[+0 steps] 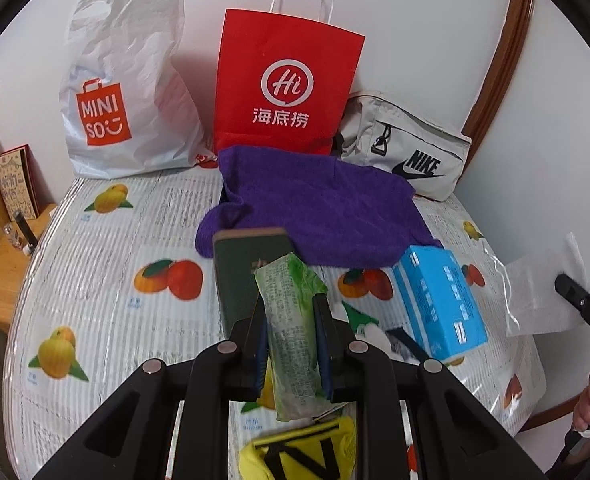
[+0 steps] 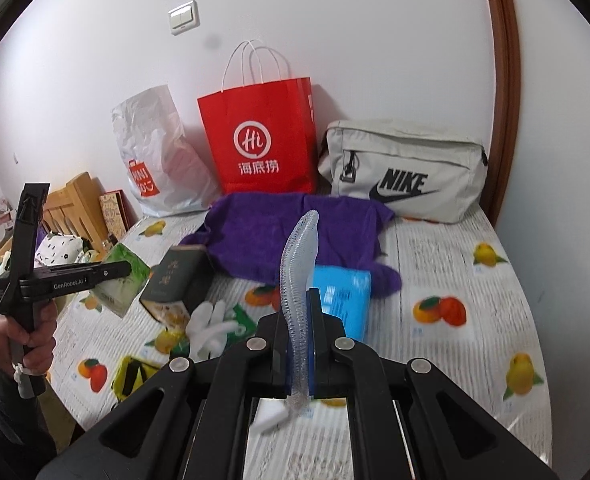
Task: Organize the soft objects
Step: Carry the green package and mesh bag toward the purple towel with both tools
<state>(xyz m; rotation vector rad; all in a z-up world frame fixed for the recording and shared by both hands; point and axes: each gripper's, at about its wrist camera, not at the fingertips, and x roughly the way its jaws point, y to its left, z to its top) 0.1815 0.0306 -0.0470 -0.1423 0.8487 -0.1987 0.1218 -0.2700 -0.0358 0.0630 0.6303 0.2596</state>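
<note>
Now green pack [image 1: 291,336] clamped btwn left hand-held gripper [image 1: 291,344] fingers.

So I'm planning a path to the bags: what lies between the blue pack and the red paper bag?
The purple towel is spread between the blue pack and the red paper bag; both wrist views show it.

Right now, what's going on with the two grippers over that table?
A person holds a gripper in each hand above the fruit-print table. The left gripper is shut on a green tissue pack, lifted off the surface. The right gripper is shut on a clear bubble-wrap sheet, seen edge-on. A purple towel, blue tissue pack and dark green box lie on the table; a red paper bag, white Miniso bag and grey Nike bag stand at the back.
</note>
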